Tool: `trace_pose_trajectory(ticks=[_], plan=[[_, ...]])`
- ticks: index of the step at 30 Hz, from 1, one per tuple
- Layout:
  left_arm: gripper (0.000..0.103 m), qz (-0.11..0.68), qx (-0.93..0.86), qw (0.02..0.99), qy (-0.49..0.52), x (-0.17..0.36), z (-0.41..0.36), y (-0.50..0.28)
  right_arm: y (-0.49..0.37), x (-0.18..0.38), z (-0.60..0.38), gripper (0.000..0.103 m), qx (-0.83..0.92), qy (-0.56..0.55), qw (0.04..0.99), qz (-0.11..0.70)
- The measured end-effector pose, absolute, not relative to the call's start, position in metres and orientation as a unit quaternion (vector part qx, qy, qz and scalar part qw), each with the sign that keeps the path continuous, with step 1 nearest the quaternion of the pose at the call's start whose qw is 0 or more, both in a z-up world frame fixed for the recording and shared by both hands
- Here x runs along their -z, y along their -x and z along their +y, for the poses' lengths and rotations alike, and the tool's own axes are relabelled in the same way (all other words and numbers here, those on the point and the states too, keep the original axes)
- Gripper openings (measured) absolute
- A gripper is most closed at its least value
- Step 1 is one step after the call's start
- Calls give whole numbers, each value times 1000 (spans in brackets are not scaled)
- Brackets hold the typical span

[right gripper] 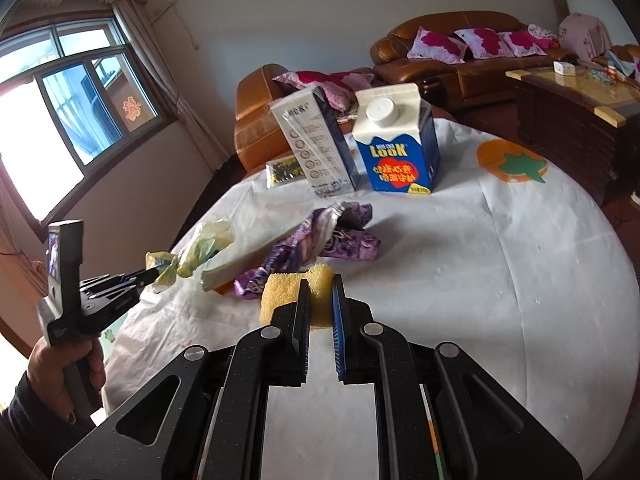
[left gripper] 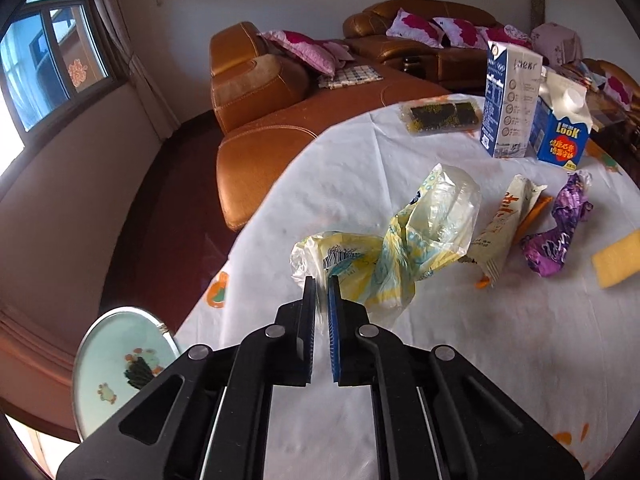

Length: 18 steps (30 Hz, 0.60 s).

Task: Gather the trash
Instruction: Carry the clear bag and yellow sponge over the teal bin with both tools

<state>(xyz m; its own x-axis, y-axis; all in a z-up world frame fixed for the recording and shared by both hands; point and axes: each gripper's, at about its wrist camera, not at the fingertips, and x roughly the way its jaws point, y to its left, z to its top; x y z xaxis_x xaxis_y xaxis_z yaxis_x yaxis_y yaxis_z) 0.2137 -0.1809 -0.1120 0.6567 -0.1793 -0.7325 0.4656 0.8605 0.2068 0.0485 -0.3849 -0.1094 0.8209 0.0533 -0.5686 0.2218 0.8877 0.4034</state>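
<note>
Trash collection, early stage. Left gripper (left gripper: 321, 286) pinching the near end of the crumpled yellow-and-clear plastic bag (left gripper: 404, 240), which lies at 12 o'clock of it on the white tablecloth (left gripper: 500, 340). Right gripper (right gripper: 321, 285) clamped on the yellow foam sponge (right gripper: 296, 284). Left on the cloth: cream snack wrapper (left gripper: 504, 224), purple foil wrapper (left gripper: 560, 228), 2 cartons; no bin visible.

Left wrist view: close over table's (left gripper: 352, 168) near-left edge, angled down, facing far sofa (left gripper: 404, 36). Right wrist view: further right, same heading. Shared: cartons (right gripper: 396, 148), wrappers (right gripper: 320, 240), sofa, window (left gripper: 44, 52).
</note>
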Motion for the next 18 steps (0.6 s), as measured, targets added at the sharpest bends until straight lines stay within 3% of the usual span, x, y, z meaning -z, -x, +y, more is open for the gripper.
trace_pose_trajectory(ticks=[18], plan=[[6,327,121,919,-183,69,-50,-147,-93,71,-301,11,-30,-193,939,283]])
